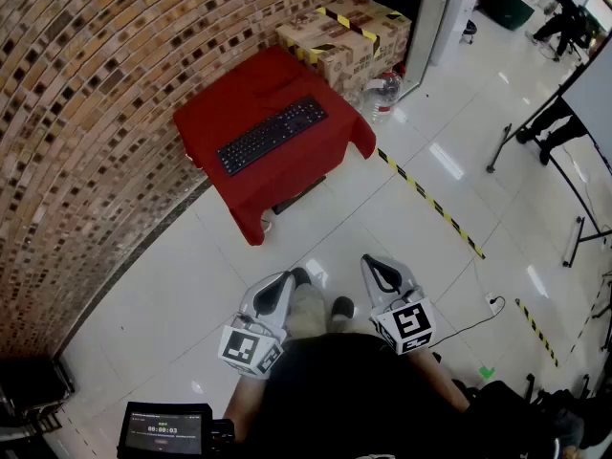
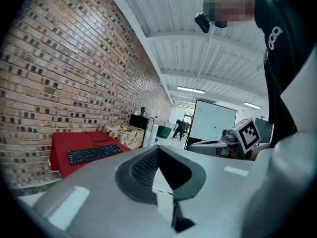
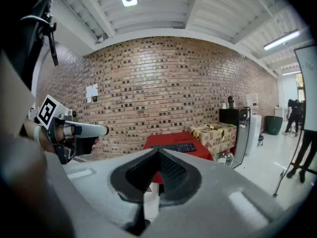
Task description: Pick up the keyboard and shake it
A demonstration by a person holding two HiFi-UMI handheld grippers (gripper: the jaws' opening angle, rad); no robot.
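- The keyboard [image 1: 272,135] lay flat and slantwise on the red-draped table [image 1: 239,197], well ahead of both tools and touched by neither.
- From the left tool [image 1: 285,280] it sat ahead and off to the left of the jaw tips. From the right tool [image 1: 369,262] it sat almost straight ahead, just past the tips.
- The left tool's jaws were pressed together with nothing between them. It was held low, close in front of the person's body, over the white floor [image 1: 172,304].
- The right tool's jaws were likewise pressed together and empty. It hung just beside the left tool.
- Beyond the table, farther from the tools, stood cardboard boxes [image 1: 349,29] with yellow-black tape, and a clear bottle [image 1: 384,92] was on the floor beside them.
- A brick wall [image 1: 86,113] ran along to the left of the tools and behind the table.
- A striped floor tape [image 1: 432,207] ran from near the table out to the right of the right tool.
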